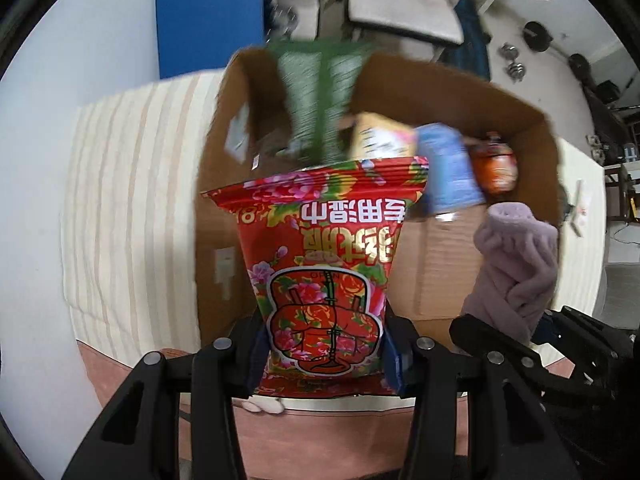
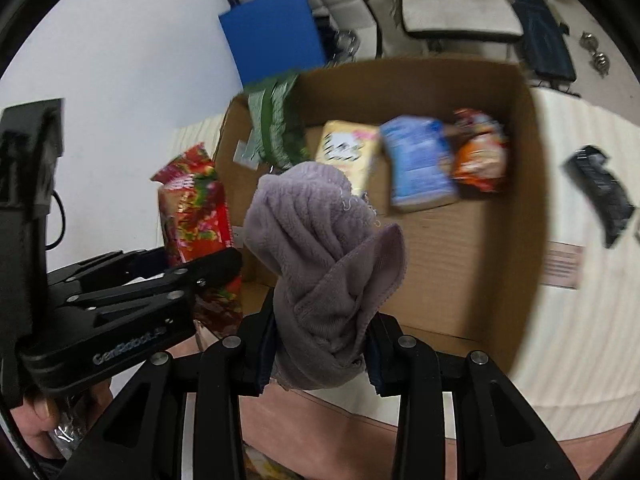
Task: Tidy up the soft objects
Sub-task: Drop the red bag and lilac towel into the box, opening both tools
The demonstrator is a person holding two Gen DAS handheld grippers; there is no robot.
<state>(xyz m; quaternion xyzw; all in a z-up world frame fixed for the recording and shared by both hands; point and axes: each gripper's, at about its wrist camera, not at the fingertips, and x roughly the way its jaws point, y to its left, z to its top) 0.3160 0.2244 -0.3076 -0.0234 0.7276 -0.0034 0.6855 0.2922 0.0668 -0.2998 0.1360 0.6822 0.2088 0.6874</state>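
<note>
While both tools hang at the near edge of the cardboard box (image 2: pixel 516 216), each carries one item.

Left gripper (image 1: pixel 326 354): closed on the red floral packet (image 1: pixel 324 264), pads pressed to the packet's lower sides; the packet stands up with its print upside down, in front of the box's near wall.

Right gripper (image 2: pixel 320 354): closed on the mauve fleece cloth (image 2: pixel 320 264), which bunches up above the fingers, over the box's near wall.

Cardboard box: open-topped, set on a striped cream cloth (image 1: pixel 132 184).

Inside the box: a green packet (image 2: pixel 272 124) leans against the left wall; a yellow packet (image 2: pixel 348 152), a blue packet (image 2: pixel 420 164) and an orange packet (image 2: pixel 480 156) lie side by side toward the far wall, the orange one closest to the right wall.

Outside the box: a dark flat object (image 2: pixel 600 192) lies on the cloth to its right, too blurred to identify; a blue board (image 2: pixel 276 32) stands beyond the far left corner.

Focus: both views are motion-blurred, so print on the boxed packets cannot be read.
</note>
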